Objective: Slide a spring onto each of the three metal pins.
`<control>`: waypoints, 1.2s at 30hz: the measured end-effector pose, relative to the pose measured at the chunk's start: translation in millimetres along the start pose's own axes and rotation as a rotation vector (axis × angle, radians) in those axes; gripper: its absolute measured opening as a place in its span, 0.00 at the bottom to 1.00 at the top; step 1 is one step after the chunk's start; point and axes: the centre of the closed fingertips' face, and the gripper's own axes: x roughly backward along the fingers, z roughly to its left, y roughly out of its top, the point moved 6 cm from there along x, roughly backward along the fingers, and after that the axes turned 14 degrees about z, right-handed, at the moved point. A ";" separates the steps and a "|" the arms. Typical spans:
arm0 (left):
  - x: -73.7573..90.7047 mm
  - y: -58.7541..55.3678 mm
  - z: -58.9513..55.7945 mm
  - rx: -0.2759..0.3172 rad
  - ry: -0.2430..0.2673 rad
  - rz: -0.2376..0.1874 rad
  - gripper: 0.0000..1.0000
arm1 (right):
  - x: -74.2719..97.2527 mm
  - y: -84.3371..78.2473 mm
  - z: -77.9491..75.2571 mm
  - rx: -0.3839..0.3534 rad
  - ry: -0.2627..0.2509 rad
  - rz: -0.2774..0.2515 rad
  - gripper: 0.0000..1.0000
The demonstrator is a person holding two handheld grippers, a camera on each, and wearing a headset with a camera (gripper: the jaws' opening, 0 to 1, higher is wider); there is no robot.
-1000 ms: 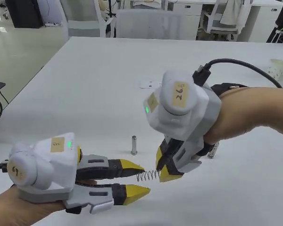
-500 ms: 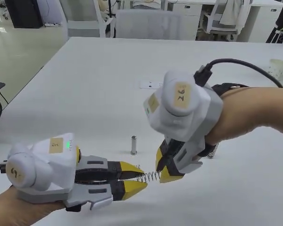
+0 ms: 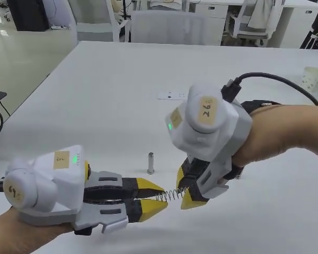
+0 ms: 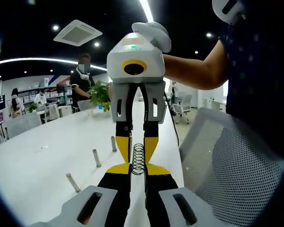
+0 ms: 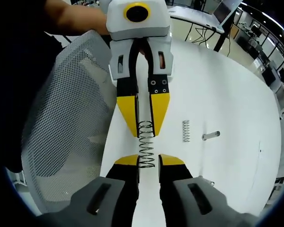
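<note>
A short steel spring (image 3: 170,194) hangs level above the white table, held at both ends. My left gripper (image 3: 160,197) comes in from the lower left and is shut on the spring's left end. My right gripper (image 3: 184,191) points down from the right and is shut on the other end. In the left gripper view the spring (image 4: 138,158) runs from my left gripper (image 4: 138,168) up to the right gripper (image 4: 137,153). Three upright metal pins (image 4: 97,158) stand in a row on the table, all bare. One pin (image 3: 150,163) stands just behind the spring.
A second spring (image 5: 185,130) lies on the table beside a pin (image 5: 210,135). A mesh chair (image 5: 71,123) stands at the table's near edge. A paper cup (image 3: 311,77) stands far right, and a small white strip (image 3: 169,96) lies mid-table.
One second ago my left gripper was open just short of the spring; it moved in and shut on the spring's free end. The right gripper has kept its hold and shifted slightly right.
</note>
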 end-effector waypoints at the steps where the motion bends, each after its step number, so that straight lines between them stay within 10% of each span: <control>1: 0.3 0.7 0.1 0.001 0.001 -0.004 0.02 | -0.3 0.1 0.1 0.000 0.000 -0.001 0.12; 36: -0.8 -5.5 -2.6 0.001 -0.011 0.024 0.02 | 22.4 27.1 6.6 0.018 0.000 -0.106 0.09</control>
